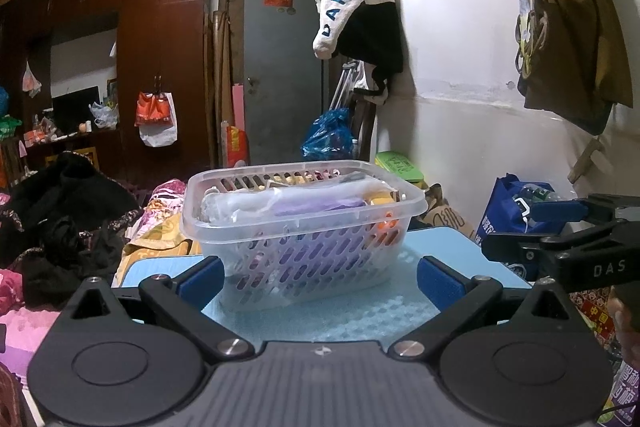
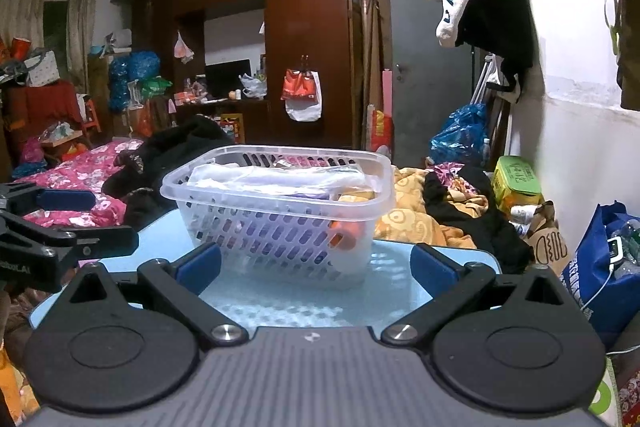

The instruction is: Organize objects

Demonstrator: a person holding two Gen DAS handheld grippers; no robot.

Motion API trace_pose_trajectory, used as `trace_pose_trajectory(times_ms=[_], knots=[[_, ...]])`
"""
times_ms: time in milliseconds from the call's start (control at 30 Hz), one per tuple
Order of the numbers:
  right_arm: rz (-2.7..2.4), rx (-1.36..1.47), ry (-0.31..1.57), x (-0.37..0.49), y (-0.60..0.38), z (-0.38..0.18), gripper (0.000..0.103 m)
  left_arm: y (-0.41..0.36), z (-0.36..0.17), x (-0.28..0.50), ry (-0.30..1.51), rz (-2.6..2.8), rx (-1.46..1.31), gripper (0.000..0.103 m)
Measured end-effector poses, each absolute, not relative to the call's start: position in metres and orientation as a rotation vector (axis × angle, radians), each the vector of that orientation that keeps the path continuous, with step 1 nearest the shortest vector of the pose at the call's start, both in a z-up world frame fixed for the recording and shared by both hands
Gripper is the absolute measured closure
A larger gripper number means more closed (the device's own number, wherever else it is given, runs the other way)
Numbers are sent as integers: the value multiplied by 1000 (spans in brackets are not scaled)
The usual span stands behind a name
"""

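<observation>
Cluttered bedroom, light blue table (image 1: pixel 460 247) with a full clear basket (image 1: pixel 304 219) standing mid-table, left gripper (image 1: pixel 320 279) and right gripper (image 2: pixel 316 269) both spread wide and empty, side by side just short of the basket, touching nothing.
</observation>
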State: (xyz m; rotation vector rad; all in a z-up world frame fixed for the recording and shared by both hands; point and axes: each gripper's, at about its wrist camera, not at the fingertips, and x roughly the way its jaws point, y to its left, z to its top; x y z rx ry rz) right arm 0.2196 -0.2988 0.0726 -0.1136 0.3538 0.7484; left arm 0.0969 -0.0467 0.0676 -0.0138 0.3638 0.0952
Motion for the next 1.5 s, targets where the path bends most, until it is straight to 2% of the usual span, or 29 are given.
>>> trace_pose_trajectory(times_ms=[1500], knots=[[749,-97,346,220,-314,79,0,-48,66,109,383,107,-24,0]])
